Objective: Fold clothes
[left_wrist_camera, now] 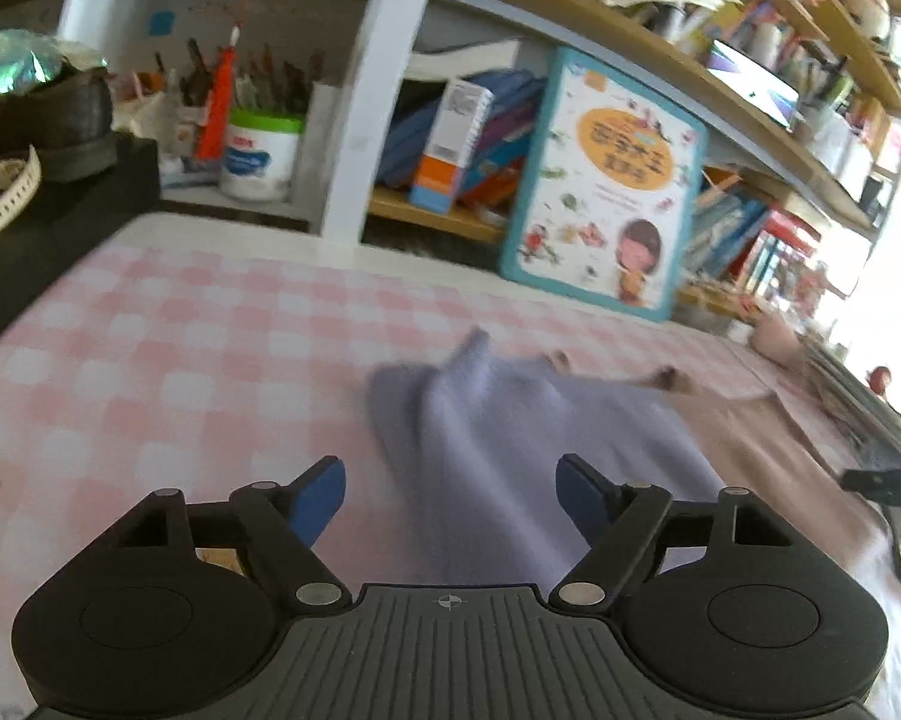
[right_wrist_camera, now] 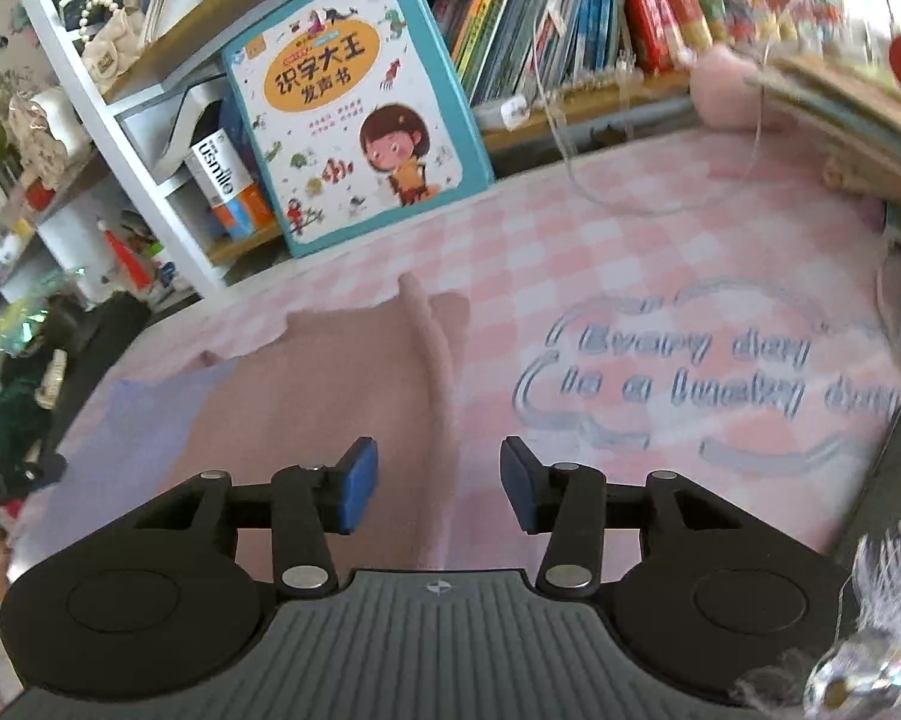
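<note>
The left gripper (left_wrist_camera: 450,498) has its jaws spread wide over a lilac cloth (left_wrist_camera: 510,450) at centre frame. The right gripper (right_wrist_camera: 438,483) has its jaws parted, gripping nothing, above a pink garment (right_wrist_camera: 342,372) on the checked worktop (right_wrist_camera: 600,240).

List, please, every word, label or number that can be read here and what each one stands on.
"识字大王 发声书": cover of the children's book.
"Every day is a lucky day": pink checked tablecloth, last letters blurred.
"usmile": white box on the shelf.
Book spines and white tub: too blurred.
</note>
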The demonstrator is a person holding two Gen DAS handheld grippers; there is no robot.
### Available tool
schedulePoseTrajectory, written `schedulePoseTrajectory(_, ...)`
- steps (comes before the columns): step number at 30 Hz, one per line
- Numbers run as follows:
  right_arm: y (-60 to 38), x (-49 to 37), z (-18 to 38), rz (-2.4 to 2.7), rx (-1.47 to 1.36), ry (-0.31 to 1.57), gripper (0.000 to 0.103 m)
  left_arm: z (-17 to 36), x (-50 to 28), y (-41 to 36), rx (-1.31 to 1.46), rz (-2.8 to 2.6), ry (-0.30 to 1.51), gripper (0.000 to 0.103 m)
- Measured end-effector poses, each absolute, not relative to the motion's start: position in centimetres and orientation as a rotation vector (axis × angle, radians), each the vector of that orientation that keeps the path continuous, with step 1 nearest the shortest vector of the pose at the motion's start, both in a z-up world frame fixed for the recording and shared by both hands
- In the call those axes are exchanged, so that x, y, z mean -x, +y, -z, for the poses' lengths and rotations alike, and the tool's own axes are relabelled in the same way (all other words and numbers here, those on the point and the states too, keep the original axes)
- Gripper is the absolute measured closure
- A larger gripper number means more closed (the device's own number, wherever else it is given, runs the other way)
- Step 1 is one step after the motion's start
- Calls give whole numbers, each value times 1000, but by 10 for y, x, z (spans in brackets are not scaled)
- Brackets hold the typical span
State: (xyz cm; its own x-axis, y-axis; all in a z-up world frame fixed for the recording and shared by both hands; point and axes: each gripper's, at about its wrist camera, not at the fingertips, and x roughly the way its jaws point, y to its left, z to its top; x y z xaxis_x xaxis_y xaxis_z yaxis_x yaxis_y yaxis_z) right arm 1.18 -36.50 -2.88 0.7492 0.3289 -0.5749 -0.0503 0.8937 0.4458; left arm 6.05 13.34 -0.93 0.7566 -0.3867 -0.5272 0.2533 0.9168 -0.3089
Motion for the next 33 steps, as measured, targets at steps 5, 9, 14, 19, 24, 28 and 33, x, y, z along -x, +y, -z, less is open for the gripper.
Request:
schedulePoseTrajectory(5, -364, -14, 36, -234, -499, 717, 76, 21, -61, 129, 273, 343, 647, 57)
schedulePoseTrajectory(9, -357, -13, 38, -246, -534, 716, 84, 24, -60, 134, 356, 337, 661, 77)
schedulePoseTrajectory(14, -344, -7, 38, -295, -545, 724, 85, 21, -47, 149, 374, 289, 652, 78)
schedulePoseTrajectory(19, -323, -6, 37, -333, -526, 722, 85, 23, -33, 169, 370, 253, 654, 78)
schedulePoseTrajectory(24, -301, -5, 35, -351, -494, 722, 85, 22, -27, 182, 334, 208, 646, 78)
schedulePoseTrajectory(28, -292, 0, 32, -338, -432, 698, 84, 24, -27, 186, 341, 207, 641, 77)
schedulePoseTrajectory(33, -284, 11, 22, -287, -307, 639, 69, 12, -7, 172, 238, 155, 591, 70)
